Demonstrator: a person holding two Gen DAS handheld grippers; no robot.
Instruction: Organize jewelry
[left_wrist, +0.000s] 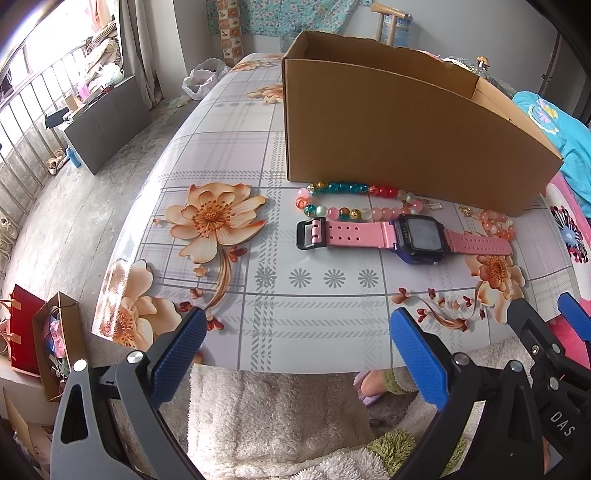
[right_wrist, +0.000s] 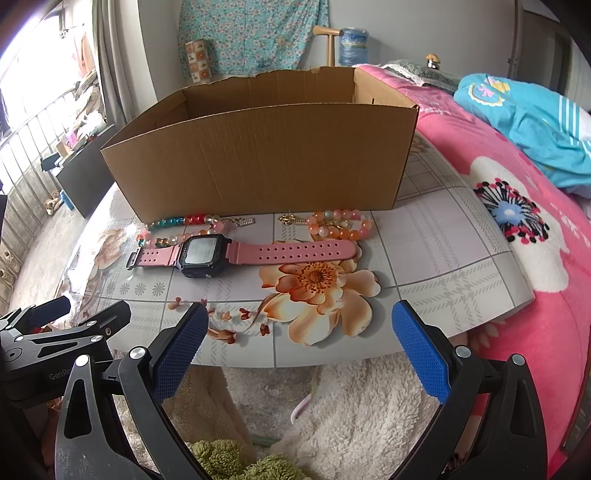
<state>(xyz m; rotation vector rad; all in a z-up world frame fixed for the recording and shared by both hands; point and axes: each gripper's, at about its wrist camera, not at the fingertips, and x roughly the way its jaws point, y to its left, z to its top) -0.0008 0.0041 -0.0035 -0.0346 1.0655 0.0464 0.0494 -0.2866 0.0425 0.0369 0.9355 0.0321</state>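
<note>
The left tongs (left_wrist: 297, 332) are spread wide and hold nothing; they hang at the near edge of the table (left_wrist: 314, 332), with the blue pads (left_wrist: 179, 354) just over that edge. The right tongs (right_wrist: 299, 328) are also spread wide and empty, at the same near edge, to the right of the left ones.

On the flowered cover of the table stands an open cardboard box (left_wrist: 399, 122), with its long front wall toward the near edge. All the jewelry lies on the table in front of this wall, outside the box. A string of coloured beads (left_wrist: 347, 201) in blue, red, pink and gold lies close to the front wall, toward the left part of it. A pink watch (left_wrist: 406, 236) with a dark square face lies flat, straps stretched out parallel to the near edge, just in front of the coloured beads and touching them. To the right of it a bracelet of orange and pink beads (right_wrist: 340, 225) lies near the right end of the front wall, just behind the long strap. Between the two bead pieces there is a small gold chain (right_wrist: 290, 220), close to the box.

Right of the table a pink blanket (right_wrist: 517, 221) covers a bed
</note>
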